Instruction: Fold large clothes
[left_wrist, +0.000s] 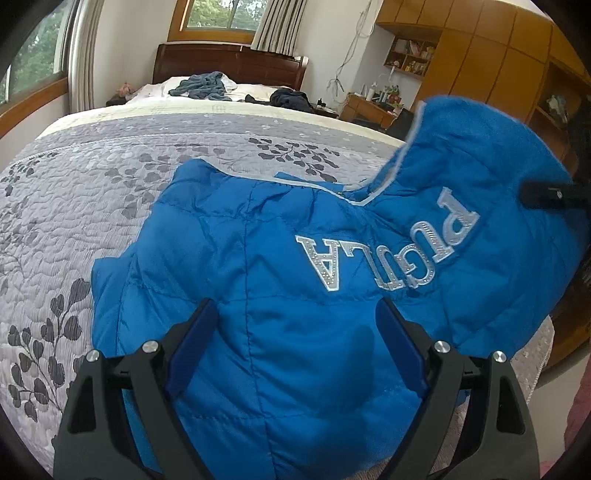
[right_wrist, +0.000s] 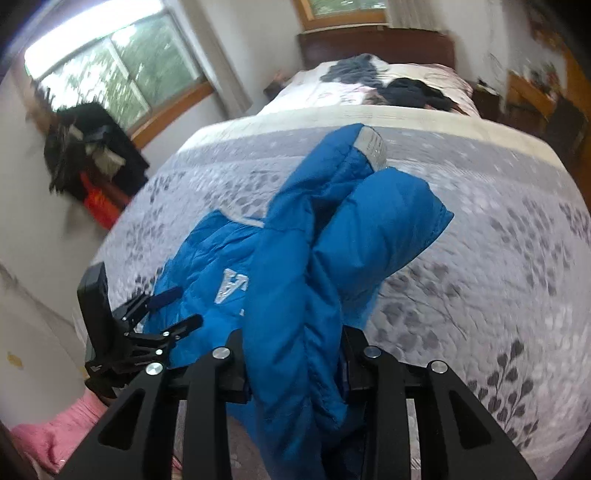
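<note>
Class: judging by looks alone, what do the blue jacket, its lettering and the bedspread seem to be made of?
Blue jacket: probably padded nylon or polyester; slight sheen, stitched puffy panels.
Lettering: silver-grey applique, seemingly studded; sparkling dots, white edging.
Bedspread: matte quilted cotton-like fabric; rippled stitching over a printed leaf pattern.

I am seeing a bright blue quilted puffer jacket (left_wrist: 280, 258) of smooth, faintly shiny nylon-like cloth, its stitched panels puffing softly. Its silver-grey letters (left_wrist: 391, 251) are looking embroidered and studded with tiny glints. The lifted hood part (left_wrist: 491, 147) is showing a fuzzier, fleece-like matt face. Under it, the grey leaf-printed quilted bedspread (left_wrist: 110, 192) is looking like matt, puckered cotton. My left claw (left_wrist: 295, 354) is showing matt black plastic arms, bright metal rivets and smooth dark-blue pads (left_wrist: 192, 347). My right claw (right_wrist: 291, 354) is looking the same, black matt plastic with shiny rivets. The dark headboard (left_wrist: 229, 61) is gleaming like varnished wood.
</note>
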